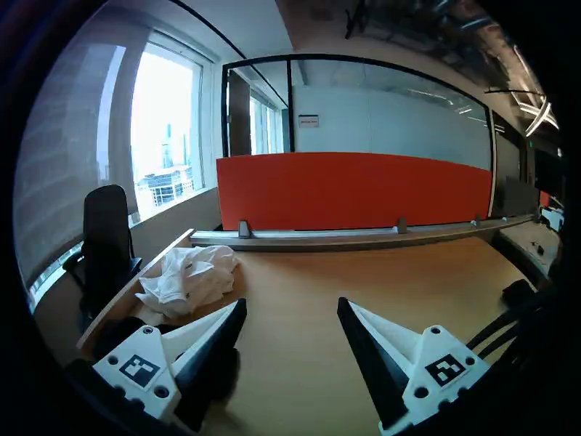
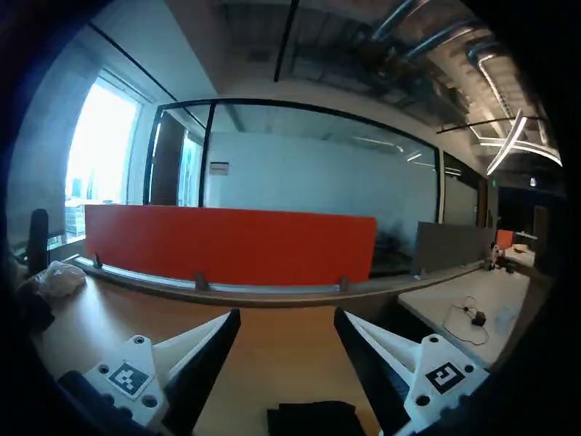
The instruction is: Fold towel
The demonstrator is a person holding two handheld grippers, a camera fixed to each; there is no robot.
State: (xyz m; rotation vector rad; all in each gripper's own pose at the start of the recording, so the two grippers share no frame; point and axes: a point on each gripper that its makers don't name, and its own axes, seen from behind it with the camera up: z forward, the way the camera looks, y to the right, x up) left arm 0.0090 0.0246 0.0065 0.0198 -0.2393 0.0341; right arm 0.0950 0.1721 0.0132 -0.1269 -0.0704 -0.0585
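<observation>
1. In the left gripper view, one black office chair [image 1: 105, 240] stands at the far left, beside the bright window and off the corner of the desk.
2. Next comes the one white towel [image 1: 190, 280]. It lies crumpled in a loose heap, not folded, on the near-left part of the wooden desk [image 1: 378, 276], close to its left edge.
3. The left gripper [image 1: 292, 301] hangs over the desk to the right of the towel. Its two fingers [image 1: 370, 349] are spread wide, with bare desktop between them and nothing held. The towel is near the left finger, apart from its tip.
4. One orange divider panel [image 1: 348, 190] runs along the back of the desk, with three small brackets at its foot.
5. One small dark object [image 1: 517, 291] sits at the desk's right edge; what it is cannot be told.
6. In the right gripper view, the towel is a small white lump at the far left, well apart from the right gripper [image 2: 287, 312].
7. This gripper's two fingers are also spread, gripping nothing, above the desk.
8. One flat black item [image 2: 312, 420] lies on the desk at the bottom edge of this view, below the gap.
9. At the right is one pale second desk [image 2: 501, 287], with a thin cable [image 2: 472, 317] on it.
</observation>
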